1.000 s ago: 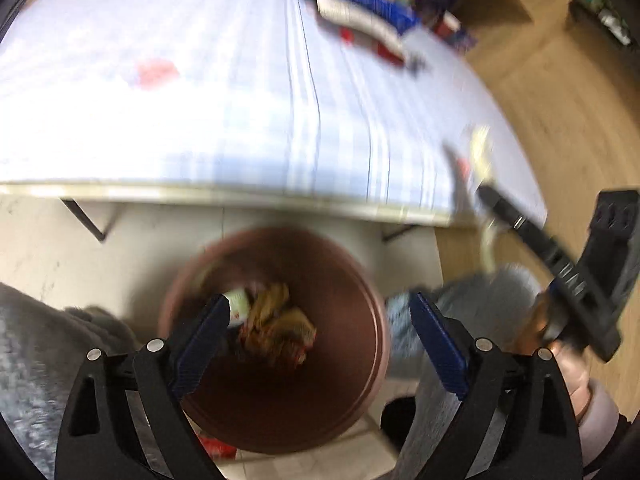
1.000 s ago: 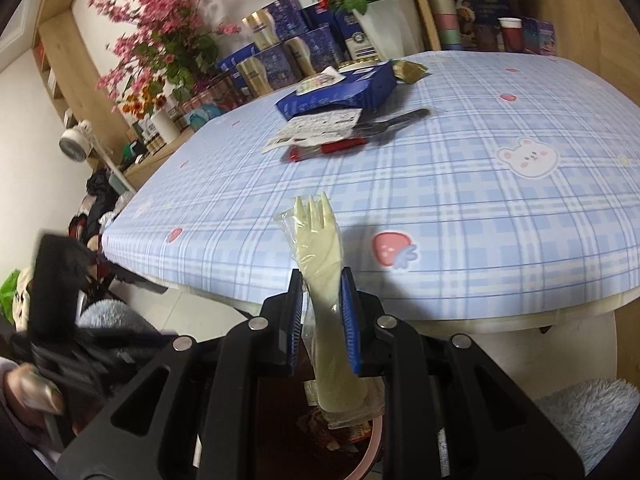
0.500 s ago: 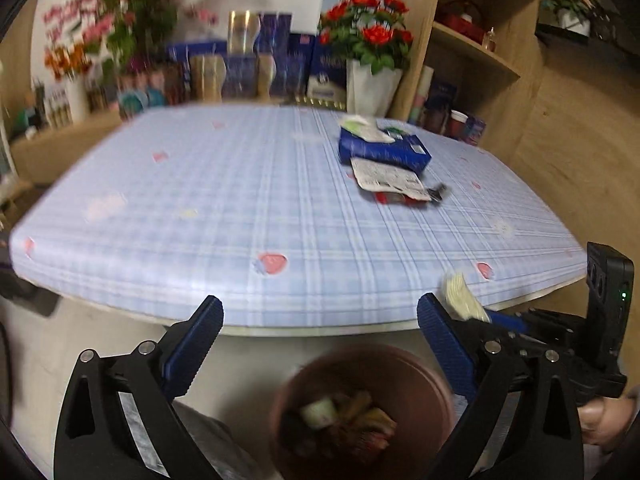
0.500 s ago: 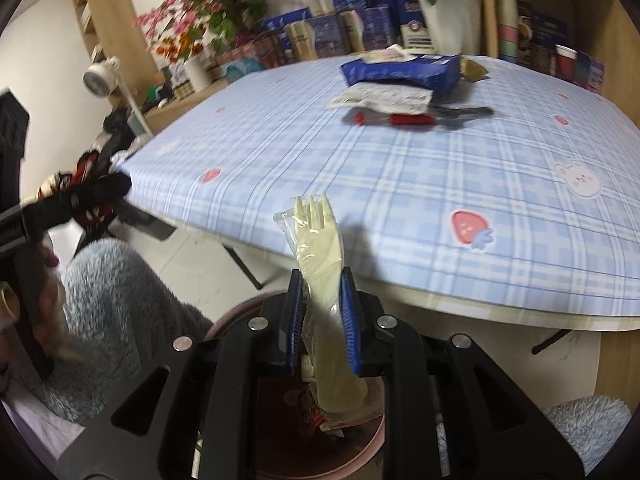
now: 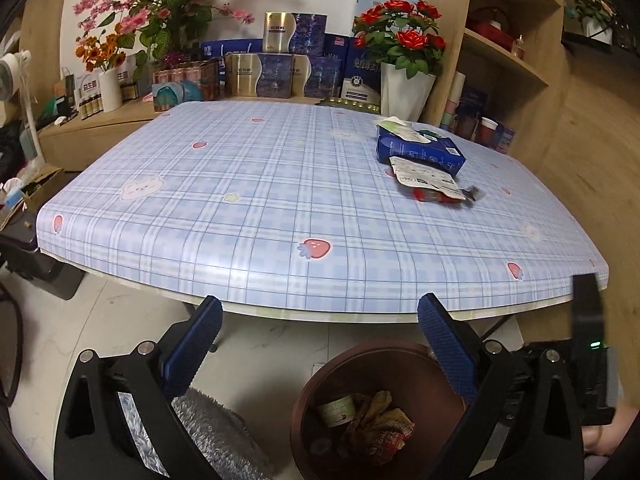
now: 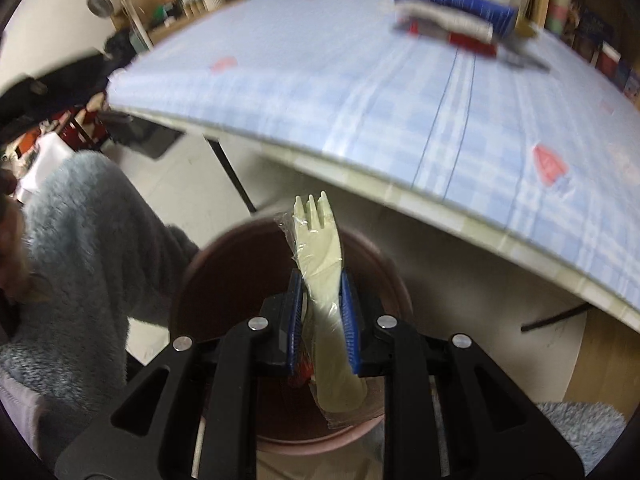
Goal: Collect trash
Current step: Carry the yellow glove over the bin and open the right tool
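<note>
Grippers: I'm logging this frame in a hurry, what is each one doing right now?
Left gripper: open, holding nothing.
Right gripper: closed on the wrapped plastic fork, above the brown trash bin.

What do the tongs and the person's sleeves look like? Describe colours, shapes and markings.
Both tongs, left and right, have black angular frames with triangular cut-outs and silver round bolts. Their fingers carry dark blue pads with a fine dotted texture. The sleeve is fluffy grey-blue fleece. No cables show.
</note>
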Motion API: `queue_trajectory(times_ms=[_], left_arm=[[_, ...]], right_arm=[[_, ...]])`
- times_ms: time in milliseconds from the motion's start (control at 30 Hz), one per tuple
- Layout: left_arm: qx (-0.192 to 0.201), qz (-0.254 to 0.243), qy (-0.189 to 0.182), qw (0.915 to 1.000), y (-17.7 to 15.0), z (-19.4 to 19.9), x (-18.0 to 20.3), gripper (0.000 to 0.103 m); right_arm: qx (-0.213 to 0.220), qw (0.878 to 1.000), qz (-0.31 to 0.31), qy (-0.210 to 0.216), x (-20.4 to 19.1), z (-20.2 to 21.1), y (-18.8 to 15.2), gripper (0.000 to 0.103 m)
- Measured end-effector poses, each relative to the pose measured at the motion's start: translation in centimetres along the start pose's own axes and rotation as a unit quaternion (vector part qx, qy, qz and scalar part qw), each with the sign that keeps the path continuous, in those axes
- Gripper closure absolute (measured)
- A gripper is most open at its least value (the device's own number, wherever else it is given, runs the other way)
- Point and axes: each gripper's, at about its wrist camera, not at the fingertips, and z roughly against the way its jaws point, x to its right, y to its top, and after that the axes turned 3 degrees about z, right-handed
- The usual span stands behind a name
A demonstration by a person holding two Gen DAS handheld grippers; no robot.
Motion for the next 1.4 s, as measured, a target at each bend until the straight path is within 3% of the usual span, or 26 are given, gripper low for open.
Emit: queue_trajectory(times_ms=[267,833,1133,1400], left_arm=[[-0.011,-0.003,-0.002,0.9999,-0.2,-0.6,0.2,0.007],[-0.022,0.000,0.002,0.9998,-0.3,-1.2,0.2,0.007],[-0.024,0.002,0.004,0.9997,-0.4,-1.4,0.3,0.007],[-0.024,0.002,0.004,0.9997,-0.4,-1.3,0.2,0.007]], right_arm=[[-0.057,0.998,0.000,0.009,-0.2,-2.5,-0.6,0.081],[-0.086,0.996,0.008,0.021,-0.4,-3.3,-0.8,0.081],[-0.075,0.997,0.008,0.017,-0.4,-2.8,-0.7,0.059],[-0.017,0.999,0.027,-0.004,-0.9,-0.5,-0.1,0.021]])
